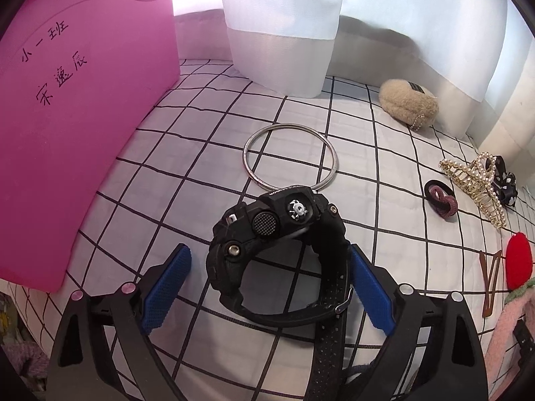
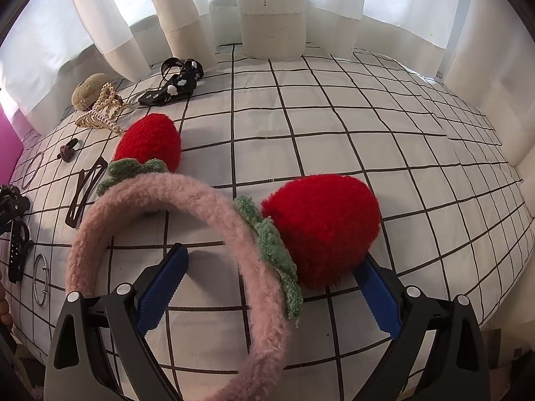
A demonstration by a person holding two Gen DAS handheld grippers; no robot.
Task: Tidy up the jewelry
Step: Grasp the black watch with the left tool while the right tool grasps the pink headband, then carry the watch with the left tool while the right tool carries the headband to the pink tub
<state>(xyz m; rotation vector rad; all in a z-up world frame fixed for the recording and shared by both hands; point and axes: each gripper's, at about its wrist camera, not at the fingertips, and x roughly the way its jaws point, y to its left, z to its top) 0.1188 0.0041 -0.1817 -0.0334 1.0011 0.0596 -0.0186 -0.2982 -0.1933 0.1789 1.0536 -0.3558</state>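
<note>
A black chunky watch [image 1: 281, 250] lies on the checked cloth [image 1: 187, 173] between the blue pads of my left gripper [image 1: 267, 287], which is open around it; the right pad is at the strap, the left pad apart from it. A silver bangle [image 1: 290, 157] lies just beyond the watch. My right gripper [image 2: 271, 297] is open around a pink fluffy headband [image 2: 200, 227] with two red strawberry puffs [image 2: 321, 227]; neither pad presses it. The watch also shows at the left edge of the right wrist view [image 2: 10, 207].
A pink box [image 1: 73, 127] stands at the left. To the right lie a beige fluffy clip [image 1: 408, 103], a pearl claw clip [image 1: 478, 183], a hair tie [image 1: 441, 200], a brown snap clip [image 1: 490, 277] and a black bow clip [image 2: 180, 80]. White curtains [image 2: 271, 10] hang behind.
</note>
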